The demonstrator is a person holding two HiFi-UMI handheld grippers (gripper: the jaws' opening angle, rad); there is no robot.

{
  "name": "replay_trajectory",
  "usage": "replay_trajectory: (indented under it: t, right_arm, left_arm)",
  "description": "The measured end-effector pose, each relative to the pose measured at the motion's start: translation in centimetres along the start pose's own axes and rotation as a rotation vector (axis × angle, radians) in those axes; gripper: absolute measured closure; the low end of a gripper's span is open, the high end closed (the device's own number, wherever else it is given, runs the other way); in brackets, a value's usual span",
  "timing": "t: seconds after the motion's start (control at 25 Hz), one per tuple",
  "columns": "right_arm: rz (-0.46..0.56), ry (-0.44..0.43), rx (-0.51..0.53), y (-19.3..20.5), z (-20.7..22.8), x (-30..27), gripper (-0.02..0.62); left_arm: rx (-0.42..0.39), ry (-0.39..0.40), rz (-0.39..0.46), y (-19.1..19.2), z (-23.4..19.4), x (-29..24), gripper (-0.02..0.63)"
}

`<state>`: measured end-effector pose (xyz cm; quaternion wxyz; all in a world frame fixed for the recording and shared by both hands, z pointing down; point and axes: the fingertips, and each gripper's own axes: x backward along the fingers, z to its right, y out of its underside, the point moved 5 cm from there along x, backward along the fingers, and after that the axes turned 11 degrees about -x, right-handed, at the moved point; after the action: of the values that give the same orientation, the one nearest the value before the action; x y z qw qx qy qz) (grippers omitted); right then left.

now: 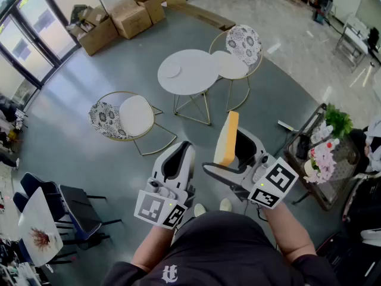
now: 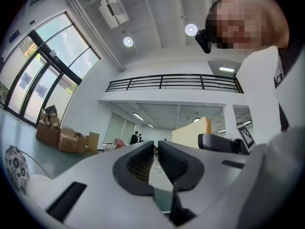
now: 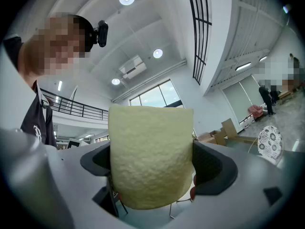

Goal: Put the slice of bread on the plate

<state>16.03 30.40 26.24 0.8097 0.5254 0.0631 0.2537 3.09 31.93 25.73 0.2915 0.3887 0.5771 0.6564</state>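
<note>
A pale yellow slice of bread (image 1: 227, 139) stands on edge, upright, between the jaws of my right gripper (image 1: 229, 152). In the right gripper view the slice of bread (image 3: 150, 151) fills the gap from pad to pad, so the right gripper (image 3: 151, 163) is shut on it. My left gripper (image 1: 181, 155) is held beside it on the left, jaws together and holding nothing; the left gripper (image 2: 156, 159) shows only a narrow slit between its ribbed pads. A small white plate (image 1: 172, 71) lies on the round white table (image 1: 196, 76), well ahead of both grippers.
Two gold-framed chairs with patterned backs (image 1: 128, 117) (image 1: 239, 49) flank the table. Cardboard boxes (image 1: 122, 18) stand at the back left. A cart with flowers (image 1: 324, 159) is at the right. Dark chairs (image 1: 71, 204) sit at the lower left.
</note>
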Motion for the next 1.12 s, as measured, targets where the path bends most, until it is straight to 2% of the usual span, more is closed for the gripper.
replay_trajectory:
  t: [0.24,0.88,1.12]
  right_arm:
    - [-0.009,0.031,-0.021,0.7,-1.4,1.0,0.097]
    - [-0.01,0.007,-0.023,0.9,-1.9,2.0,0.097]
    - [0.005,-0.023,-0.064,0.3,-1.0,2.0,0.097]
  left_arm:
    - [0.03,0.006,-0.021,-0.3,0.4,1.4,0.571]
    - [0.025,0.006,-0.017,-0.4,1.5,1.5,0.572]
    - [0.014,-0.006,-0.028,0.1,1.5,0.7,0.571]
